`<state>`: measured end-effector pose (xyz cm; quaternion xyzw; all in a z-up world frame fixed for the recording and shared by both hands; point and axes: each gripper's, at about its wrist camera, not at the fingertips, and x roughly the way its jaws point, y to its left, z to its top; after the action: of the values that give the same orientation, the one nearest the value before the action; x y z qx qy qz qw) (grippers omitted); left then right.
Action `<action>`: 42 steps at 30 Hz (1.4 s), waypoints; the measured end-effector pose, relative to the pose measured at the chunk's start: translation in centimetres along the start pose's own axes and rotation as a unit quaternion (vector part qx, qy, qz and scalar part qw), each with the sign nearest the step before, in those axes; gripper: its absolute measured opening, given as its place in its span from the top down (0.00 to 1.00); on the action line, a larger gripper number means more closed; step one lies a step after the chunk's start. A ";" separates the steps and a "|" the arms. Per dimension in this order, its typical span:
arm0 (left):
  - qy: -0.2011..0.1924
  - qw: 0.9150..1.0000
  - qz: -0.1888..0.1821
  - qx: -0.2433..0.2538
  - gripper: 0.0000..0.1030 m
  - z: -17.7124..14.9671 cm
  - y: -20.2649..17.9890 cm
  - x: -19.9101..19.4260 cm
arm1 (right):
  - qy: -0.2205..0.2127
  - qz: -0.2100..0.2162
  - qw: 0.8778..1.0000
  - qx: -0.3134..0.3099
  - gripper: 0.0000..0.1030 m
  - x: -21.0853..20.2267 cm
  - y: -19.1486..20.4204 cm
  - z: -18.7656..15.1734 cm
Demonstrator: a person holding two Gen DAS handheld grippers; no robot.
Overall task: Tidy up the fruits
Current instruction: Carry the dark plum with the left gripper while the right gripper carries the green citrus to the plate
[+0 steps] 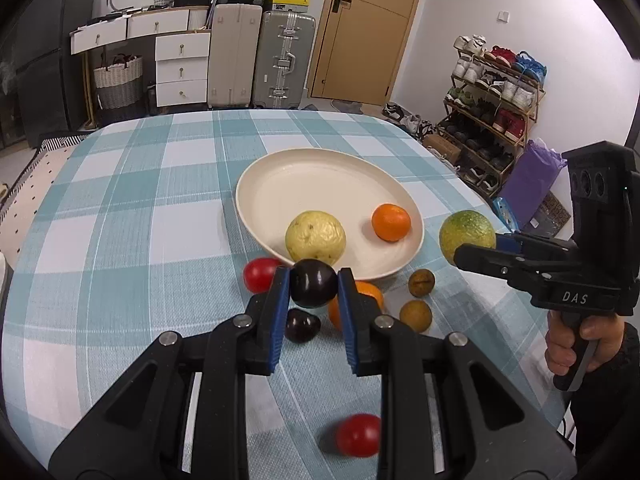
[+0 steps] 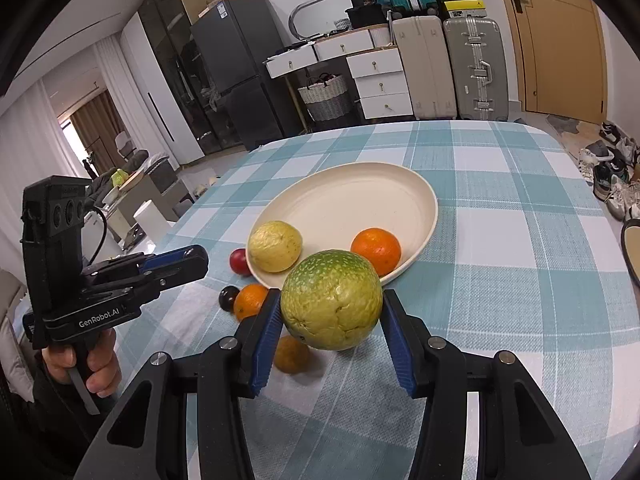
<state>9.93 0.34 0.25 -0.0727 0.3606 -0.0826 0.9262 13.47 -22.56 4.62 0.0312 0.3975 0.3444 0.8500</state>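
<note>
My left gripper (image 1: 313, 278) is shut on a dark plum (image 1: 313, 288), held just above the table in front of the cream plate (image 1: 320, 176). On that plate lie a yellow guava (image 1: 315, 237) and an orange (image 1: 391, 222). My right gripper (image 2: 332, 300) is shut on a large green guava (image 2: 332, 304), lifted near the plate's (image 2: 360, 200) front rim. In the left wrist view the right gripper (image 1: 466, 254) shows from the side at the right, with the green guava (image 1: 467, 232) at its tips. In the right wrist view the left gripper (image 2: 200, 264) stands at the left; its plum is hidden there.
Loose on the checked cloth near the plate: two red tomatoes (image 1: 260, 275) (image 1: 358, 435), a second plum (image 1: 302, 325), an orange (image 1: 366, 292) and two brown fruits (image 1: 421, 282) (image 1: 416, 315). Another dish rim (image 2: 630, 248) shows at the table's right edge.
</note>
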 end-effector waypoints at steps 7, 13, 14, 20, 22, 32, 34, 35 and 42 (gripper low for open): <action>0.003 1.000 -0.003 0.002 0.79 1.7 -0.4 2.0 | 0.001 -0.010 1.000 0.014 0.52 1.8 -0.8 1.5; 0.011 1.000 -0.007 0.007 0.79 2.5 -0.8 3.7 | 0.004 -0.002 1.000 0.010 0.52 2.9 -0.6 2.4; 0.013 1.000 -0.009 0.008 0.79 2.6 -1.0 3.9 | 0.006 0.000 1.000 0.008 0.52 3.1 -0.5 2.5; 0.021 1.000 -0.012 0.018 0.79 3.1 -1.7 5.3 | 0.020 0.005 1.000 -0.001 0.52 4.2 -0.2 2.7; 0.021 0.999 -0.013 0.026 0.79 3.1 -1.9 5.8 | 0.027 0.002 1.000 -0.004 0.52 4.6 -0.2 2.5; 0.041 0.999 -0.014 0.032 0.79 3.3 -2.3 7.7 | 0.033 -0.002 0.999 -0.010 0.52 5.6 -0.8 3.1; 0.042 0.999 -0.005 0.033 0.79 3.5 -2.2 8.1 | 0.032 -0.001 0.999 -0.013 0.52 6.0 -0.9 3.4; 0.046 0.998 -0.005 0.033 0.79 3.5 -2.1 8.3 | 0.032 -0.002 0.999 -0.011 0.52 6.3 -1.0 3.6; 0.053 0.998 0.007 0.024 0.79 3.7 -0.5 9.5 | 0.031 -0.007 0.999 -0.017 0.52 7.1 -1.2 4.6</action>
<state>19.31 -1.82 -3.16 -0.0436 0.4072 -0.0886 0.9080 20.57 -18.10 2.73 0.0030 0.4182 0.3458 0.8400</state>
